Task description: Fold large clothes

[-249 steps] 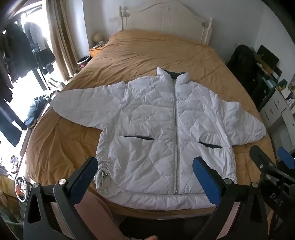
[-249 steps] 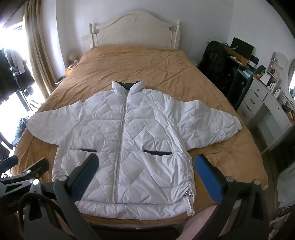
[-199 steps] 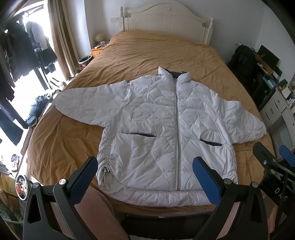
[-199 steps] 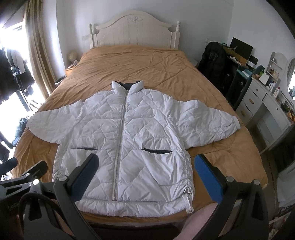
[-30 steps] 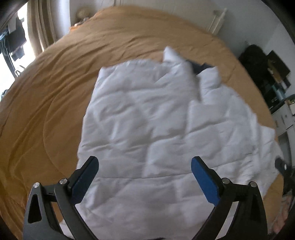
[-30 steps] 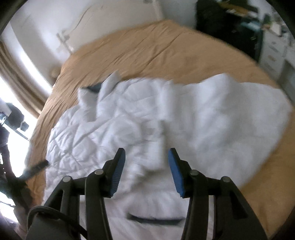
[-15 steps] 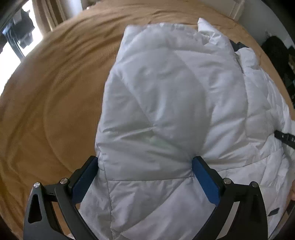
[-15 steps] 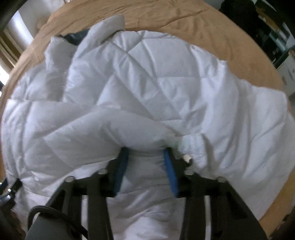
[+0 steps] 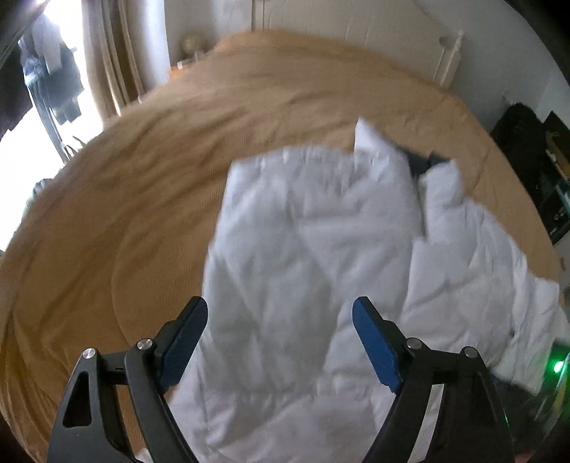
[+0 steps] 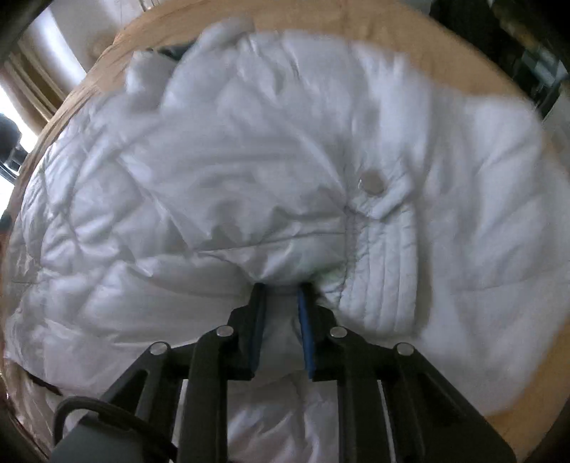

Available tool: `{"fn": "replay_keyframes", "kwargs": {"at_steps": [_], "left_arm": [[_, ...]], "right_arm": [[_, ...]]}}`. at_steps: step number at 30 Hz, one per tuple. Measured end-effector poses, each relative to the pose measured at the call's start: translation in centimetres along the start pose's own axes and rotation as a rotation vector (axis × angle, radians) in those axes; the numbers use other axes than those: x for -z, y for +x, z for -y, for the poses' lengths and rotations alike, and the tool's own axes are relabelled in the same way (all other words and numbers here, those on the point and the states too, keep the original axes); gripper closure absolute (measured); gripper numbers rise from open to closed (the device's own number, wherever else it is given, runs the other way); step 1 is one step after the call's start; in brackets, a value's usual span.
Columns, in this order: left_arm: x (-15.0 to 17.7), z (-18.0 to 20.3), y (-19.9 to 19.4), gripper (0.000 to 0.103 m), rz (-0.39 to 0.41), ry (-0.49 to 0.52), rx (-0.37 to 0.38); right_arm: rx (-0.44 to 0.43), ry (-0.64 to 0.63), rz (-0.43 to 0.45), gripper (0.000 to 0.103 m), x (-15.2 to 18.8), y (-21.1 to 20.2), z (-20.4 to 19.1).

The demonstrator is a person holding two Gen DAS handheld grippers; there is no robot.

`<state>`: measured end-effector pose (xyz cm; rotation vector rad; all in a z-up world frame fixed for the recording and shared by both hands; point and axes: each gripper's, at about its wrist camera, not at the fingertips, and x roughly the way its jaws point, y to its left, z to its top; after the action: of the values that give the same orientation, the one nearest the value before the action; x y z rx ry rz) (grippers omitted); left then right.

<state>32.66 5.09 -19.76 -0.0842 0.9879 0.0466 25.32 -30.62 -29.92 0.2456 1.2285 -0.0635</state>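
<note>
1. Blue pads line your right gripper (image 10: pixel 281 288), and its two fingers are pinched close together on a bunched fold of the white jacket (image 10: pixel 249 160), right beside the ribbed cuff (image 10: pixel 384 270) of one sleeve.
2. Your left gripper (image 9: pixel 279 313) hangs over the jacket (image 9: pixel 313 249) with its blue-padded fingers (image 9: pixel 185 342) spread wide apart and nothing caught between them; the quilted fabric shows below the gap.
3. Just past your right fingertips, the gripped sleeve lies doubled over the body of the jacket, and a round snap button (image 10: pixel 372 181) sits on the tab above the cuff.
4. In the left wrist view the jacket lies on the near part of the bed, its left side folded inward so that edge runs fairly straight, while the right side spreads out towards the frame edge. Much of this view is motion-blurred, so the finer seams cannot be made out.
5. Beyond the folded body, the stand-up collar (image 9: pixel 370 142) points away from you, with a dark lining (image 9: pixel 424 160) showing inside it.
6. Around the jacket, the tan bedspread (image 9: pixel 249 92) stretches up to the white headboard (image 9: pixel 356 25).
7. Farthest off on the left, curtains (image 9: pixel 114 57) and dark hanging clothes (image 9: pixel 53 85) stand by a bright window; dark furniture (image 9: pixel 534 149) sits on the right.
</note>
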Motion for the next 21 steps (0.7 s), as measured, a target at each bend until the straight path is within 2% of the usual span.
{"fn": "replay_keyframes", "kwargs": {"at_steps": [2, 4, 6, 7, 8, 9, 11, 13, 14, 16, 17, 19, 21], "left_arm": [[-1.4, 0.9, -0.3, 0.016, 0.053, 0.029, 0.002], [-2.6, 2.5, 2.1, 0.014, -0.004, 0.088, 0.040], [-3.2, 3.4, 6.3, 0.014, -0.080, 0.113, 0.017], [-3.3, 3.4, 9.2, 0.014, -0.129, 0.107, -0.033], [-3.3, 3.2, 11.1, 0.011, -0.161, 0.101, -0.050], [-3.2, 2.8, 12.6, 0.001, -0.189, 0.092, -0.052], [-3.3, 1.3, 13.8, 0.000, -0.215, 0.037, -0.029], [-3.4, 0.7, 11.8, 0.016, -0.204, 0.025, -0.037], [-3.0, 0.6, 9.6, 0.024, -0.178, 0.047, -0.038], [-0.9, 0.3, 4.7, 0.022, -0.109, 0.084, 0.018], [0.4, 0.1, 2.8, 0.017, -0.088, 0.090, 0.047], [4.0, -0.2, -0.9, 0.016, -0.050, 0.109, 0.115], [6.6, 0.2, -1.7, 0.015, -0.053, 0.142, 0.125]], "right_arm": [[-0.023, 0.015, 0.018, 0.086, 0.4, -0.1, 0.7], [-0.015, 0.013, 0.016, 0.086, 0.6, -0.2, 0.9], [-0.008, 0.012, 0.020, 0.086, 0.8, 0.0, 0.2], [-0.008, 0.017, 0.021, 0.086, 0.9, 0.1, 0.4], [-0.009, 0.023, 0.020, 0.086, 0.9, 0.1, 0.3], [-0.011, 0.023, 0.017, 0.086, 1.2, 0.0, 0.8], [-0.010, 0.014, 0.010, 0.085, 1.0, -0.1, -0.1], [-0.005, 0.005, 0.000, 0.085, 1.2, 0.0, 0.2], [-0.002, 0.003, -0.003, 0.085, 1.1, 0.0, 0.4], [0.003, 0.005, -0.007, 0.085, 0.5, 0.5, 0.2], [0.004, 0.011, -0.007, 0.085, 0.6, 0.3, -0.1], [0.005, 0.013, -0.003, 0.083, 0.5, 0.1, -0.1], [0.006, 0.009, 0.020, 0.081, 0.5, -0.5, -0.6]]}}
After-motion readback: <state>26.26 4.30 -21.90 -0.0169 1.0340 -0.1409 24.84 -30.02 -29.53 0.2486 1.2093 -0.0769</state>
